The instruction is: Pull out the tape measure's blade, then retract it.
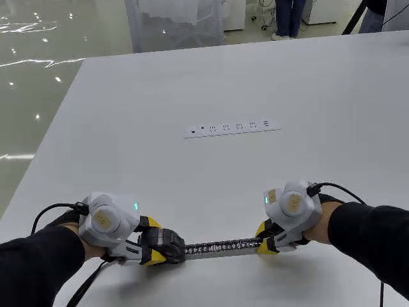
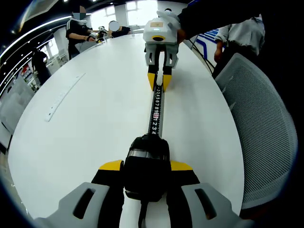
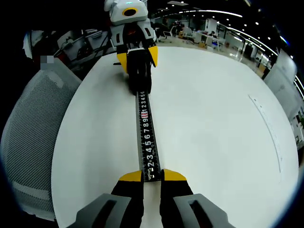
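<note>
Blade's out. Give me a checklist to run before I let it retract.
1. Grip of left claw on case: ok.
2. Grip of right claw on the end of the blade: ok.
3. Blade straight and untwisted between the claws: ok.
4. Nearest clutter, the power strip, well away from the blade: ok.
5. Lock on the case released: cannot tell.

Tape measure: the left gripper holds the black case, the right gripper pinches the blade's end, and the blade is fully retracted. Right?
Not quite. The blade is pulled out, stretching from the case in the left gripper to the right gripper, as the right gripper view shows. The rest is correct.
</note>
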A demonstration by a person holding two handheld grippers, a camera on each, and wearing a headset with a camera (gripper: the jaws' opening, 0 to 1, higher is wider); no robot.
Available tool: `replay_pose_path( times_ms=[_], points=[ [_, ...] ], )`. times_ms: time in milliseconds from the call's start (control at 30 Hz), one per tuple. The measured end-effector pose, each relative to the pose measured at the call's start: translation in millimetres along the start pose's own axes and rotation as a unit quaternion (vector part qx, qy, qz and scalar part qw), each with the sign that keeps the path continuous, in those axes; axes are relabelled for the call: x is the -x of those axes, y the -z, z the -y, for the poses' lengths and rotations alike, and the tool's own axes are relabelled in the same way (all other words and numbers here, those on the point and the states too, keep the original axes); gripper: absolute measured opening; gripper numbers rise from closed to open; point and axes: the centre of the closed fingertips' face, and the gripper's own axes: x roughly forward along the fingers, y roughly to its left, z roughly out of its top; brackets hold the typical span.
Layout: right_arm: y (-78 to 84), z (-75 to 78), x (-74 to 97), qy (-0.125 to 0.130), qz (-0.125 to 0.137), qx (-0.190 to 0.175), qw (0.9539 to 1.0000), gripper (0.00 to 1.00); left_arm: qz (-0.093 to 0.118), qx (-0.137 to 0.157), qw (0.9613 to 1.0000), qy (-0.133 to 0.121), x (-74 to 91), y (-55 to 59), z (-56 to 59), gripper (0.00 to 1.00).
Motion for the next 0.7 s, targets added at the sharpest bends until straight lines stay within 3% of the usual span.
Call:
replay_pose_path(
  times_ms=[700],
  points=[
    [7.9, 1.3, 6.1, 0.001, -0.004, -0.004, 1.0000, 0.08, -0.001, 0.000, 1.0000, 0.000, -0.4, -0.2, -1.2, 0.28]
  ],
)
